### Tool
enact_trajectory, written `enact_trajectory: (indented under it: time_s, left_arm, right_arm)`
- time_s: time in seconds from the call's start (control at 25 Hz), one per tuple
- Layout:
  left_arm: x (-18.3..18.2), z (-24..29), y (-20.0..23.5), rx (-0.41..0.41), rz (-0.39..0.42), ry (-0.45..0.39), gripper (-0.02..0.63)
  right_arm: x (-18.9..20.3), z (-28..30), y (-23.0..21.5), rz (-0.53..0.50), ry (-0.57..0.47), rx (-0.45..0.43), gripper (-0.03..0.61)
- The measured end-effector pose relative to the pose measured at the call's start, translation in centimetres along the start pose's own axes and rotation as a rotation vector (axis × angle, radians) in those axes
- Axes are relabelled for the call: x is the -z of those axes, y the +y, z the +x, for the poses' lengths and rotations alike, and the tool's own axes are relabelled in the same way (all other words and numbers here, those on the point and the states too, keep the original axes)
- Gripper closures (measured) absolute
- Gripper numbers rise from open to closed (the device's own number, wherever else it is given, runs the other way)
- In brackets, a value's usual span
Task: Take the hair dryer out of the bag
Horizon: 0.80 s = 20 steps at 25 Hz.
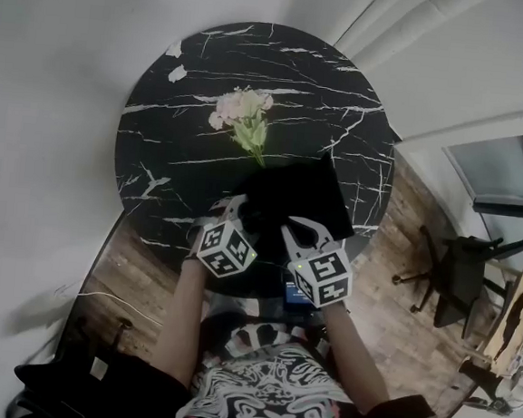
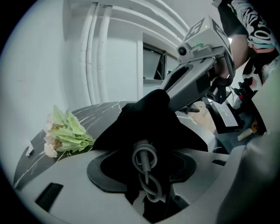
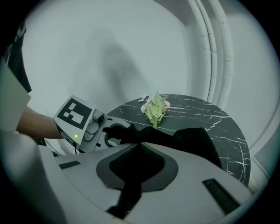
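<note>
Black fabric bag [image 1: 295,193] just nearside of pale pink flower sprig [image 1: 244,116], hair dryer unseen, judged inside: right gripper [image 1: 298,229] jaws clamped on bag cloth, left gripper [image 1: 231,212] jaws apart around grey looped cord [image 2: 146,168]; advisable to reach deeper, gripping body, not cord

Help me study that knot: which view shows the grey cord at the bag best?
The left gripper view: the grey cord hangs looped and knotted in front of the black bag, large and centred. The head view and the right gripper view show only the bag, no cord.
</note>
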<state>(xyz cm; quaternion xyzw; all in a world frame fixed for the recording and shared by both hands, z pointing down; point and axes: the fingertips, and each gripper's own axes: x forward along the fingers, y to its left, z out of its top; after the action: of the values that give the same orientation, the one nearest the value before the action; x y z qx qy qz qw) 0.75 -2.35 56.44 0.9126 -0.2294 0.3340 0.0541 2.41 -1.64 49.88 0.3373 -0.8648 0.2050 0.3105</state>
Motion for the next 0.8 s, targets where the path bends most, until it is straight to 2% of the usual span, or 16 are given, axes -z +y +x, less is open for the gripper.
enact_trajectory:
  time_s: [0.24, 0.4, 0.6, 0.8]
  left_arm:
    - [-0.1, 2.0, -0.6, 0.065, 0.045, 0.047, 0.397]
    - [-0.1, 2.9, -0.7, 0.066, 0.064, 0.065, 0.387]
    - [0.0, 3.5, -0.5, 0.059, 0.049, 0.057, 0.382]
    - [0.1, 4.2, -0.5, 0.050, 0.021, 0.030, 0.379]
  right_arm:
    - [0.2, -0.1, -0.1, 0.012, 0.000, -0.037, 0.552]
    - [0.8, 0.0, -0.4, 0.016, 0.020, -0.057, 0.552]
    - [1.2, 0.1, -0.9, 0.003, 0.034, -0.072, 0.552]
    - [1.4, 0.5, -0.9, 0.044, 0.039, -0.103, 0.552]
